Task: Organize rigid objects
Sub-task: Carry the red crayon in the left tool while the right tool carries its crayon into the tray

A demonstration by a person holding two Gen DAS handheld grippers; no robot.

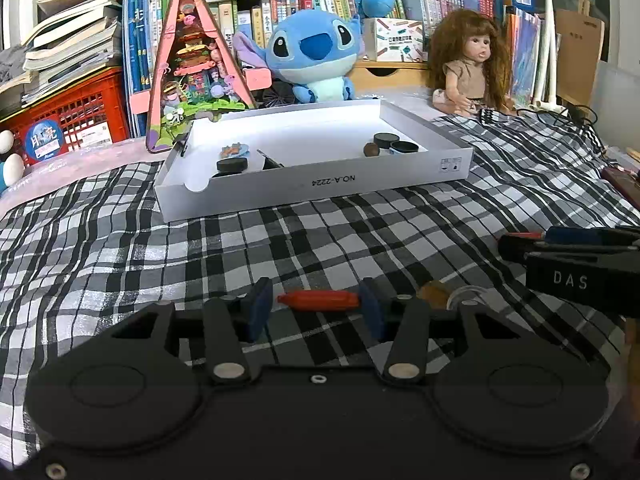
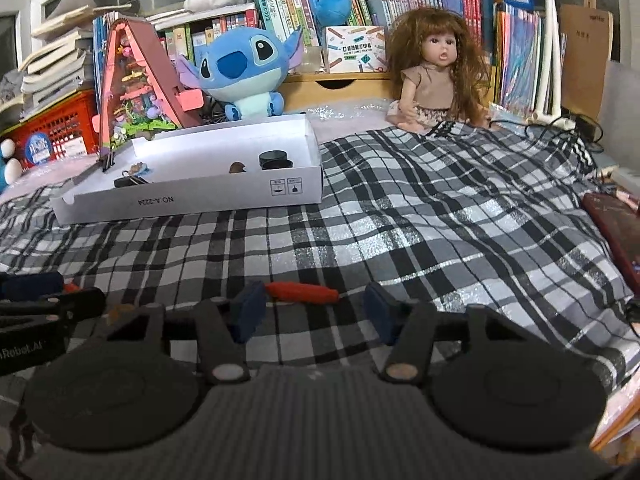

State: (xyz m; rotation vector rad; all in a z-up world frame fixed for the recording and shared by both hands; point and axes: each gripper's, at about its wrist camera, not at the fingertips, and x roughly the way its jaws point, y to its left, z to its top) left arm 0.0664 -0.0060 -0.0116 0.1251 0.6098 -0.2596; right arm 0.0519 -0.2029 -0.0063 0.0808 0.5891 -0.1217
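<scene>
My left tongs (image 1: 316, 306) are standing apart around the red piece (image 1: 319, 300), its ends at or just short of both pads; I cannot tell if they are pressing. My right tongs (image 2: 316, 308) are standing wider, the same piece (image 2: 301, 291) lying toward their left pad, clear of the right one. The right tongs are crowding in at 3 o'clock in the left view. The white tray (image 1: 312, 188) is sitting at 12 o'clock on the plaid cloth (image 1: 200, 256), holding black caps (image 1: 386, 140) and a clip (image 1: 272, 162). A plush (image 1: 310, 56) and doll (image 1: 472, 64) are sitting behind it.
</scene>
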